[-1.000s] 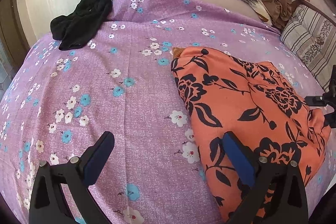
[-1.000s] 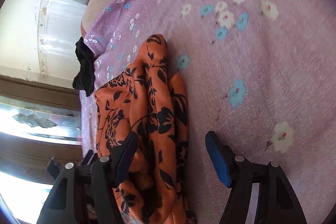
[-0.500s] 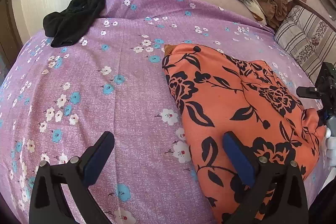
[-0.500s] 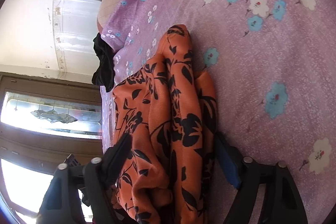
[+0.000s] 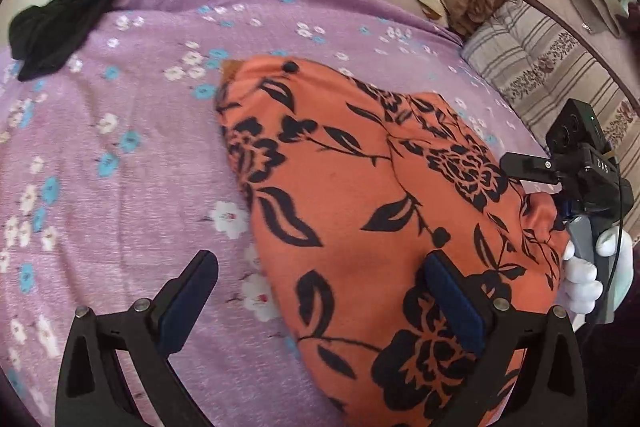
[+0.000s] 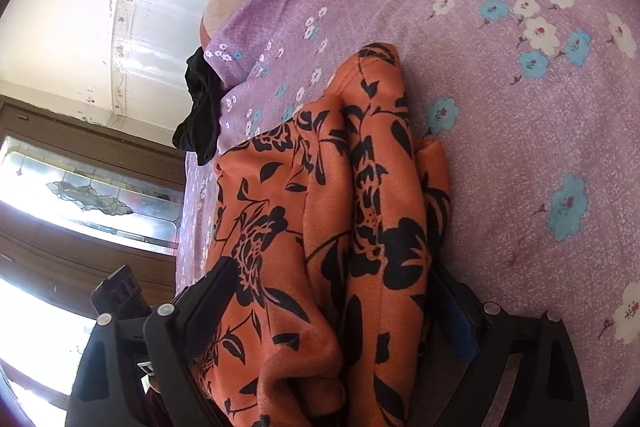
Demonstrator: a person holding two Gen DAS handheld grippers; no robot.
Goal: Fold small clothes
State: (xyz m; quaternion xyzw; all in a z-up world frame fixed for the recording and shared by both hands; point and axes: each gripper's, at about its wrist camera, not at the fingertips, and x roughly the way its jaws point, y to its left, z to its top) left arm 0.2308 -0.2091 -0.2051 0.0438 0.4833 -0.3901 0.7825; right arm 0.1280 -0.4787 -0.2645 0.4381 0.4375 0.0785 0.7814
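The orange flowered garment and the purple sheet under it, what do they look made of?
The orange garment looks like a soft, matte brushed knit, perhaps fleece: it bunches in thick rounded folds with a faintly fuzzy face. The purple sheet looks like thin printed woven cloth, likely cotton or a blend: flat, speckled, dull.

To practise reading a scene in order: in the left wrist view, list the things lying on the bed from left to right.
black garment → orange floral cloth → striped cushion
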